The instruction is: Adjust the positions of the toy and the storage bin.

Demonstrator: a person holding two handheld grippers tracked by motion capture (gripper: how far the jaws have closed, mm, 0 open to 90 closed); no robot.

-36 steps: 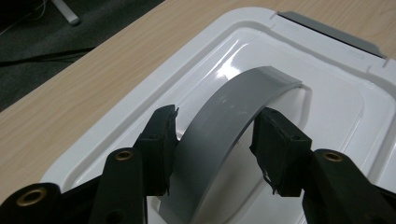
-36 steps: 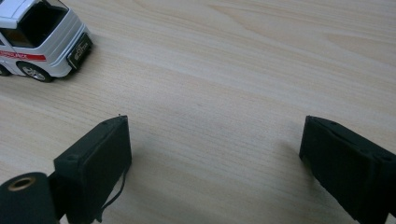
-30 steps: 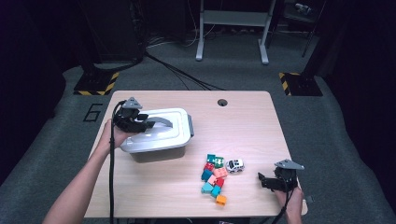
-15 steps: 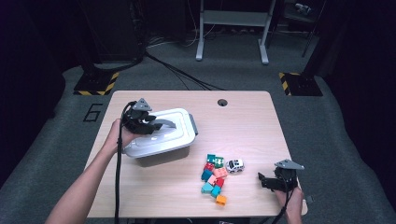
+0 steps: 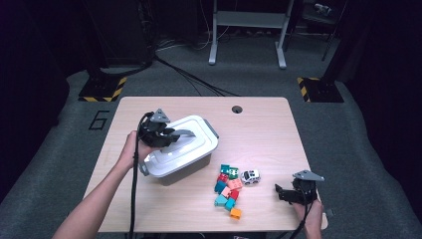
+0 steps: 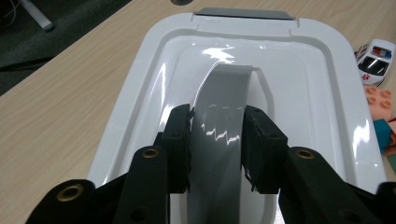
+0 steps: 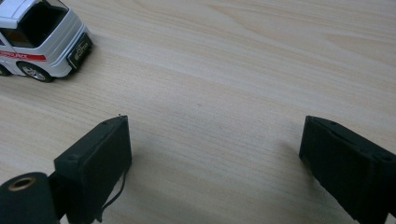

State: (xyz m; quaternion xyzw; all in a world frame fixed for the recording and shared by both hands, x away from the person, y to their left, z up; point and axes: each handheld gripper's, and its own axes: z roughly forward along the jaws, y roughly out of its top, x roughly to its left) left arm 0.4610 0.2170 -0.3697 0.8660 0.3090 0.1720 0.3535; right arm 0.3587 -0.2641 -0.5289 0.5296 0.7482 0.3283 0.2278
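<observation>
White plastic dominates the left-centre of the high view: a lidded storage box (image 5: 179, 149) sits on the wooden table (image 5: 259, 129), its lid on. The left gripper (image 5: 166, 135) reaches over it, and in the left gripper view its two jaws are closed onto either side of the grey handle (image 6: 219, 126) that arches along the lid — the pads press the strap's edges with no gap showing. Toward the lower right of the high view, the right gripper (image 5: 286, 194) rests low near the table's edge, jaws spread wide with nothing between them but bare wood. A heap of coloured blocks (image 5: 228, 189) and a toy car (image 5: 250, 176) lie just right of the box, all on the tabletop. By my reading the work has barely begun — the handle is gripped, yet lifting the lid and loading the toys remain.
</observation>
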